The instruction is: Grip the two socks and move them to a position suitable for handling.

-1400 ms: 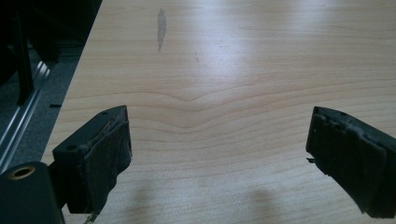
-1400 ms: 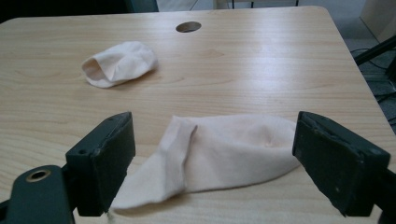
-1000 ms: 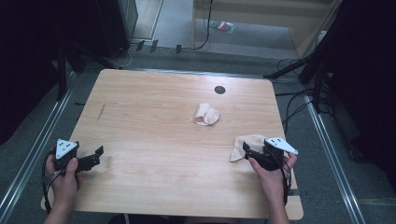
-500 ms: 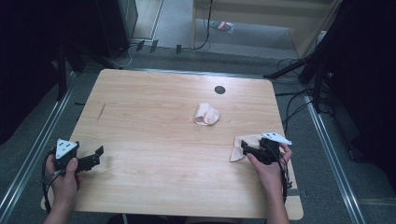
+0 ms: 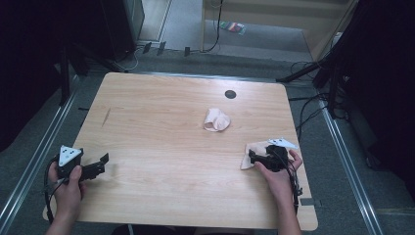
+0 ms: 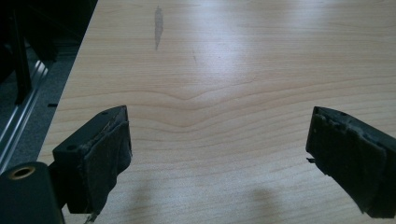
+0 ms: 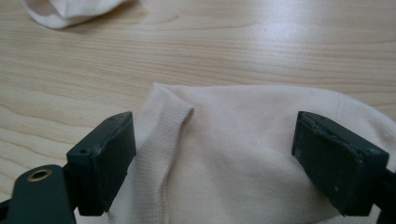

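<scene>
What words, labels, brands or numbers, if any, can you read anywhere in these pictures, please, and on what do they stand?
None: no readable text on the table, the flat sock, the bunched sock, the left gripper or the right gripper. The small coloured thing on the floor is too blurred to read.
</scene>
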Demonstrator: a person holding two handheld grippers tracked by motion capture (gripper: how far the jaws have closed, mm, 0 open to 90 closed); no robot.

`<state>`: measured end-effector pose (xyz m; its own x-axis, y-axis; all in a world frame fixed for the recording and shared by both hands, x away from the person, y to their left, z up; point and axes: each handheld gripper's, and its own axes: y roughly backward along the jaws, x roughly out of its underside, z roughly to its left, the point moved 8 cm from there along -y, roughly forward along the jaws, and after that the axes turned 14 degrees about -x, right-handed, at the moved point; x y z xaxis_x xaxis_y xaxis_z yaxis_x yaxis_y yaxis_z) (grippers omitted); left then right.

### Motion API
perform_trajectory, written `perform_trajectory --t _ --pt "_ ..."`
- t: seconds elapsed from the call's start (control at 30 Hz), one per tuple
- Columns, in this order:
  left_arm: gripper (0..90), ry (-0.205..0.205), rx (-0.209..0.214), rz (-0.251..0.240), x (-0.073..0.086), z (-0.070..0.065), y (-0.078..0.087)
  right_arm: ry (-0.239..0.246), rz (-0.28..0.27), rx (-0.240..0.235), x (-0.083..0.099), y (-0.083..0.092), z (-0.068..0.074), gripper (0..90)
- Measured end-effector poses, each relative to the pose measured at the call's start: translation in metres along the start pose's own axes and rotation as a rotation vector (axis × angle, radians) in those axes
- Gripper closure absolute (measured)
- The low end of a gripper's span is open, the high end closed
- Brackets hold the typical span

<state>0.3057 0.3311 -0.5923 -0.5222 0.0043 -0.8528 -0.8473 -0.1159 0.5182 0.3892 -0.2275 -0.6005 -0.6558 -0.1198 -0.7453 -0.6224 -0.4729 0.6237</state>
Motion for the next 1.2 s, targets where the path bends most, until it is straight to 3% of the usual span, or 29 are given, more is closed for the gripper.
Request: perform_trajectory --t 0.17,0.27,0.3,0.37,0.43,0.5,0.6,0.67,0.77,0.87,0.97,1.07,1.1,1.17,1.2 --pt "7.1 0.0 -0.003 0.001 0.0 0.0 0.0 0.03 0.002 0.041 0.001 -0.001 0.0 15.3" --pt "7.1 0.007 0.0 0.0 0.0 0.0 0.0 0.019 -0.013 0.055 0.001 0.0 -0.001 21.9" --pt "7.1 0.007 0.001 0.0 0.0 0.0 0.0 0.003 -0.034 0.085 0.001 0.002 -0.004 31.8" --pt "7.1 0.006 0.001 0.0 0.0 0.0 0.0 -0.02 -0.05 0.11 0.002 0.006 -0.006 41.4" --pt "7.1 0.008 -0.002 -0.001 0.0 0.0 0.0 -0.047 -0.072 0.14 0.003 0.009 -0.008 59.5" --pt "7.1 0.009 -0.003 -0.001 0.0 0.0 0.0 -0.058 -0.083 0.131 0.004 0.011 -0.008 73.2" --pt "7.1 0.008 -0.004 -0.001 0.0 0.0 0.0 -0.085 -0.095 0.102 0.004 0.011 -0.007 81.0" --pt "7.1 0.01 -0.006 -0.002 0.0 0.001 0.0 -0.127 -0.107 0.099 0.004 0.011 -0.007 82.8" --pt "7.1 0.027 -0.015 -0.011 -0.001 0.003 0.001 -0.134 -0.11 0.098 0.002 0.009 -0.008 83.3" --pt "7.1 0.036 -0.015 -0.014 -0.001 0.003 0.001 -0.129 -0.109 0.082 0.002 0.009 -0.01 83.6" --pt "7.1 0.026 0.012 -0.017 0.0 0.001 0.002 -0.097 -0.098 0.107 0.001 0.009 -0.009 83.8" --pt "7.1 0.018 -0.004 -0.007 0.0 0.001 0.001 -0.102 -0.1 0.093 0.001 0.009 -0.01 83.8" --pt "7.1 -0.004 -0.009 0.008 0.001 -0.001 -0.001 -0.086 -0.093 0.101 0.002 0.009 -0.009 83.9" --pt "7.0 -0.012 -0.013 0.015 0.001 -0.001 -0.001 -0.079 -0.09 0.112 0.002 0.009 -0.008 83.9" --pt "7.0 -0.016 -0.035 0.009 0.0 0.0 -0.002 -0.067 -0.088 0.118 0.002 0.008 -0.008 83.9"
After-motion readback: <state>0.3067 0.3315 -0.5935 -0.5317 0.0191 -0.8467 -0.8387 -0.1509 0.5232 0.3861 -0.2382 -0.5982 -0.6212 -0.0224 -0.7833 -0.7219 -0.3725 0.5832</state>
